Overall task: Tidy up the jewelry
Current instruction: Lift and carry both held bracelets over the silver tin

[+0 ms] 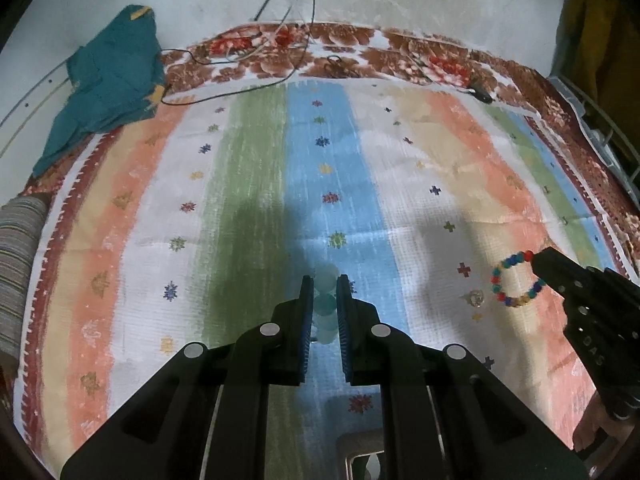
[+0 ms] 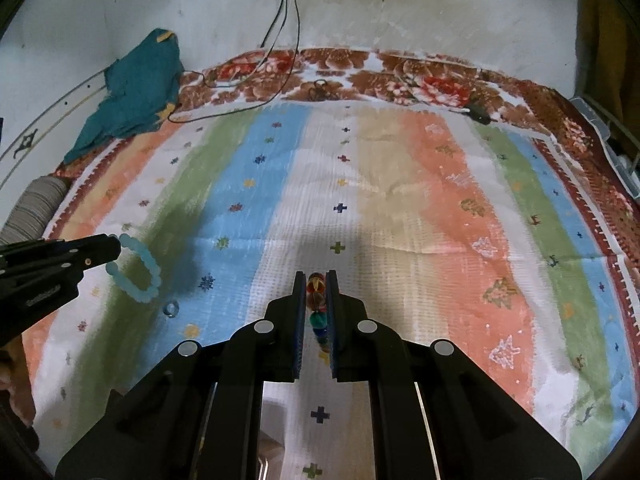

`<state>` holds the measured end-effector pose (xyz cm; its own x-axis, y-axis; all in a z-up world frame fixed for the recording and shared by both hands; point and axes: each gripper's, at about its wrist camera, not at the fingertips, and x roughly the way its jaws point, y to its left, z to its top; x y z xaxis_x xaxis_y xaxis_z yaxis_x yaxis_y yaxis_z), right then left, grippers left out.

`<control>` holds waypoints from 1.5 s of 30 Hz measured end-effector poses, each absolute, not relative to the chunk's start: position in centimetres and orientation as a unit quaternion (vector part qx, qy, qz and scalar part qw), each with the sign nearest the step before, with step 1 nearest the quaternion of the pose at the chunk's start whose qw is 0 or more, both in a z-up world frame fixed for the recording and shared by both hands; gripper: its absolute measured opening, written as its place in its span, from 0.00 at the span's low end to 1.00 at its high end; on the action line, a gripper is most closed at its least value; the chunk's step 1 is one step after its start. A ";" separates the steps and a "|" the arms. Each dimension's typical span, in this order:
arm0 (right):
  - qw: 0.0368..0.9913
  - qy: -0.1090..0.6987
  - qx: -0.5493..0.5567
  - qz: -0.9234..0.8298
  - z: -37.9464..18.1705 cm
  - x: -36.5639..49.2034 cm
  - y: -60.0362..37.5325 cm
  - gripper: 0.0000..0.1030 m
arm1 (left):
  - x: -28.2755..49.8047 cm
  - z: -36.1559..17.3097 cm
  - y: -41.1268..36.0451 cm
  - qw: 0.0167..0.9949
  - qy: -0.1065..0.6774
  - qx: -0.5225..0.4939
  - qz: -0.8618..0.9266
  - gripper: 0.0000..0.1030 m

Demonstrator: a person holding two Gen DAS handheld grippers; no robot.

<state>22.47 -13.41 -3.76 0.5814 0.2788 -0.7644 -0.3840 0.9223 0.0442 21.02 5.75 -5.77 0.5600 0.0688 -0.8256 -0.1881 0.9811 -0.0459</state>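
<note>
Two handheld grippers hang over a bed covered with a striped cloth point(image 1: 256, 184) in green, blue, white, cream and orange bands dotted with small stitched motifs. The left gripper point(image 1: 325, 300) has its jaws drawn in on a pale aqua bead bracelet point(image 1: 326, 304), whose frosted beads show between the blue pads. From the right wrist view that same bracelet point(image 2: 138, 272) hangs as a loop from the gripper tips, above the green stripe. The right gripper point(image 2: 316, 300) pinches a multicoloured bead bracelet point(image 2: 318, 312), its amber, teal, blue and red beads lined up between the pads; from the left wrist view it point(image 1: 516, 280) hangs as a ring off the tips at the right. Just beside it on the cloth lies a small clear-stone ring point(image 1: 475, 298). A small blue ring point(image 2: 170, 309) lies near the aqua bracelet. At the far left, a teal garment point(image 1: 108, 88) is heaped against the wall, and thin cables point(image 1: 280, 28) trail down onto a floral blanket point(image 1: 400, 54).
</note>
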 end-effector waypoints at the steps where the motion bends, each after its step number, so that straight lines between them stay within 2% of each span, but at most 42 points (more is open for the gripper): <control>1: 0.888 0.416 -0.063 0.187 -3.6 22.3 -13.5 0.10 | 20.9 -5.6 5.7 0.881 0.463 -0.067 0.070 0.11; 25: 0.893 0.400 -0.065 0.195 -1.5 18.8 -14.4 0.10 | 18.1 -3.7 4.4 0.889 0.450 -0.068 0.053 0.11; 45: 0.906 0.362 -0.090 0.198 0.4 15.3 -14.1 0.10 | 14.4 -0.9 1.2 0.910 0.412 -0.023 0.037 0.11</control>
